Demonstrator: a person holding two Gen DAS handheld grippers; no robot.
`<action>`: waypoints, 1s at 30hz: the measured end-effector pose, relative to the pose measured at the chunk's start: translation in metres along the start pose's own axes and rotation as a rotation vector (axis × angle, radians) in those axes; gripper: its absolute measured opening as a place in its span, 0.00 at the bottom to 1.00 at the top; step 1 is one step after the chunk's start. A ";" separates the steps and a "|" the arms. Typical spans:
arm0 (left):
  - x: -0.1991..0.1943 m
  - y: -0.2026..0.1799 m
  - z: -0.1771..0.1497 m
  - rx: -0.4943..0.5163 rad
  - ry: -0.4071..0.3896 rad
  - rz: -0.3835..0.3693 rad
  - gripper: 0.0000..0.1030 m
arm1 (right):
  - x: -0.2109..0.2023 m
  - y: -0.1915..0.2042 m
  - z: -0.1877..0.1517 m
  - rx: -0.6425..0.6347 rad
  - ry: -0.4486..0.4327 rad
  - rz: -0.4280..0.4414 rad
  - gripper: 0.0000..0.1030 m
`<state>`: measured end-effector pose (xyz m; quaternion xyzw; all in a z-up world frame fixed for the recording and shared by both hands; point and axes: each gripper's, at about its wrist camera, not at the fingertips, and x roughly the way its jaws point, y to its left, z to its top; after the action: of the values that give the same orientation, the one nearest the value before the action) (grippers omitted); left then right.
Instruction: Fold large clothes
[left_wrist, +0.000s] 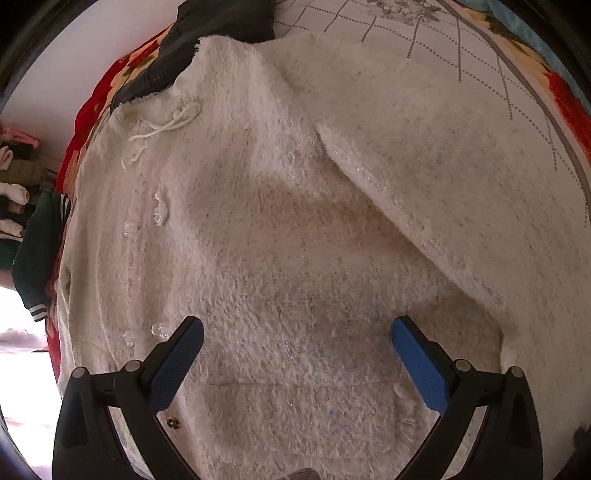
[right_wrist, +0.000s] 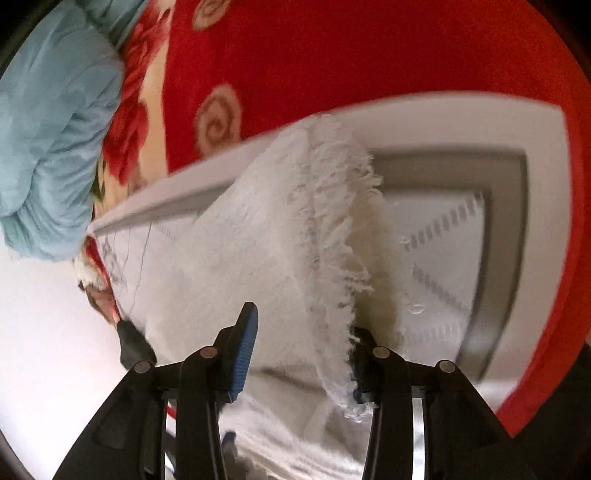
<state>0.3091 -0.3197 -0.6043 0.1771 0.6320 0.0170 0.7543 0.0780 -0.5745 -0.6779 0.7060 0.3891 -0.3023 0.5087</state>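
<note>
Lying spread across the bed, the white fuzzy garment sits beneath the spread left claw; the right claw stands parted around its fringed edge.

You've got a fuzzy off-white sweater with clear buttons under your left tool, whose pads are blue on black. Beneath it lies a white bed cover with grey dotted lines, bordered by a red floral blanket beside a pale blue cloth.
</note>
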 end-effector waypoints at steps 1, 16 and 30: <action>0.002 0.000 0.001 0.002 0.007 -0.003 1.00 | -0.002 0.002 -0.006 -0.014 -0.002 -0.025 0.42; -0.011 0.001 0.008 0.004 -0.005 -0.031 1.00 | -0.003 0.060 0.053 -0.273 -0.216 -0.307 0.07; -0.029 -0.007 -0.004 -0.019 0.025 -0.097 1.00 | -0.077 0.043 -0.014 -0.308 -0.214 -0.213 0.58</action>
<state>0.2985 -0.3323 -0.5794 0.1388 0.6491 -0.0113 0.7479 0.0760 -0.5875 -0.5891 0.5388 0.4468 -0.3648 0.6141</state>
